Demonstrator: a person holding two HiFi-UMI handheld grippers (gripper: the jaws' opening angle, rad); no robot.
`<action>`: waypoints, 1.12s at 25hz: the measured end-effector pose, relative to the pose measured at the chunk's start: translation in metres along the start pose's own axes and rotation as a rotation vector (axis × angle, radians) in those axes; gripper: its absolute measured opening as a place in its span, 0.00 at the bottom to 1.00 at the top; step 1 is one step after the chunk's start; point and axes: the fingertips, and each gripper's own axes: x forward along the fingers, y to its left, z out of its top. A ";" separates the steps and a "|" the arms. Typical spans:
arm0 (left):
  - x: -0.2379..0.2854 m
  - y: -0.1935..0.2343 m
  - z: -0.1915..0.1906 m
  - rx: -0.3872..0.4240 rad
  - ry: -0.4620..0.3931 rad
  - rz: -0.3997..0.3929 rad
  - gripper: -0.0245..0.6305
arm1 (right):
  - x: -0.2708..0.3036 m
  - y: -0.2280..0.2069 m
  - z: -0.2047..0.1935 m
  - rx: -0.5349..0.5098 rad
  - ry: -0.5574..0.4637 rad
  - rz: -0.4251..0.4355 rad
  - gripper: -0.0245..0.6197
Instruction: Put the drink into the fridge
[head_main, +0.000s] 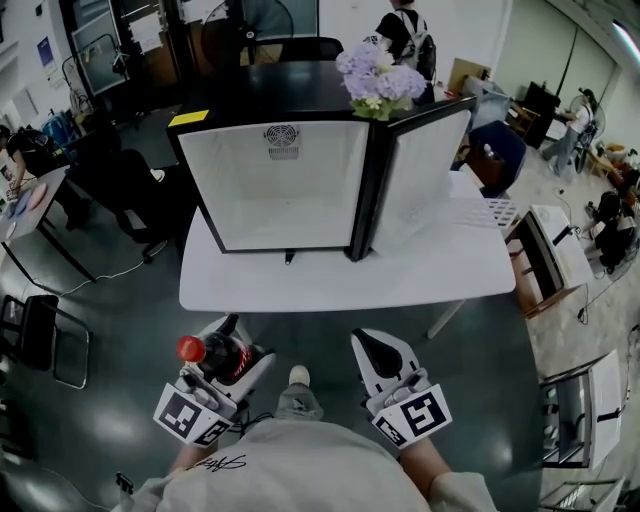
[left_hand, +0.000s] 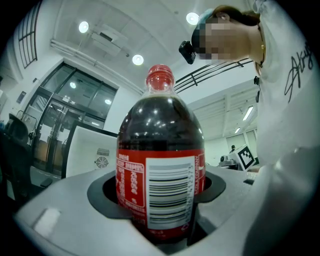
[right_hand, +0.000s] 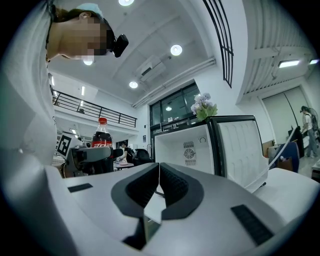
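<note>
Drink (left_hand: 160, 165) is clamped round its belly in our left hand-held gripper (head_main: 240, 345), well short of the open fridge (head_main: 280, 180) on the white surface (head_main: 330, 285), while our right hand-held gripper (right_hand: 159, 186) has its jaws together on nothing. We judge the carry goes best with a firm hold, the bottle upright, lifted over the surface's near edge and aimed into the bare cavity left of the door (head_main: 425, 170). Flowers (head_main: 380, 78) sit on the fridge top, clear of our path; only the door's edge crowds the right side.
</note>
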 end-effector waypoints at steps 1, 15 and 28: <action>0.003 0.003 0.000 -0.001 -0.002 -0.003 0.53 | 0.004 -0.002 0.001 -0.005 0.000 0.001 0.06; 0.056 0.045 -0.014 -0.002 0.026 -0.031 0.53 | 0.042 -0.049 0.002 0.002 -0.009 -0.037 0.06; 0.097 0.080 -0.012 0.015 0.025 -0.082 0.53 | 0.086 -0.076 0.003 0.008 0.005 -0.061 0.06</action>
